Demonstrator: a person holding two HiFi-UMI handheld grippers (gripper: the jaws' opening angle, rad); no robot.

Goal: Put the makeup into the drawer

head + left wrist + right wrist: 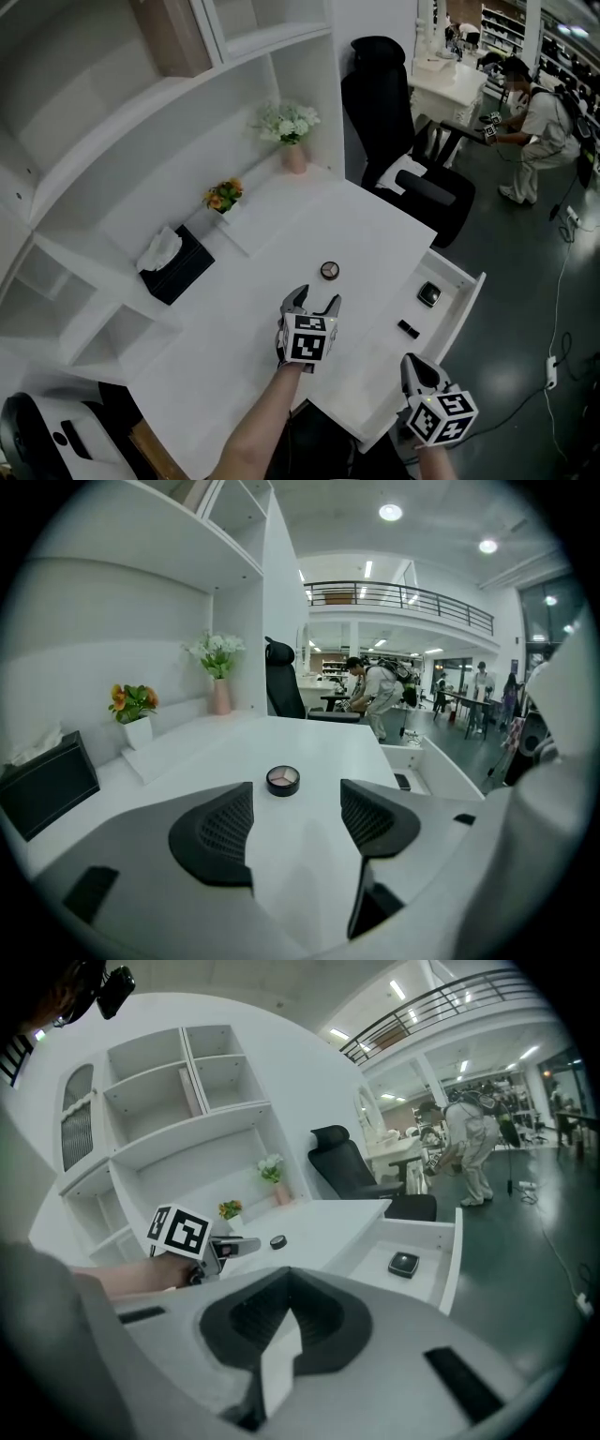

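The left tool [316, 301] hovers over the white desk [272, 234]. Its dark ribbed jaws stand wide apart with nothing between them. Just ahead of it, clear of the jaws, a small round black makeup compact [329, 270] lies flat on the desk with its pale pans facing up. The right tool [413, 367] is held off the desk's near right corner, its jaws closed together on nothing.

At the desk's right side an open white drawer [472, 298] holds a square black compact [428, 293] towards its far end. A small black oblong item [408, 329] lies nearer the person.

Along the back of the desk stand a black tissue box [178, 267], orange flowers in a white pot [223, 196] and white flowers in a pink vase [290, 134]. A black office chair [398, 141] stands beyond the desk, and a person [536, 122] crouches farther off.
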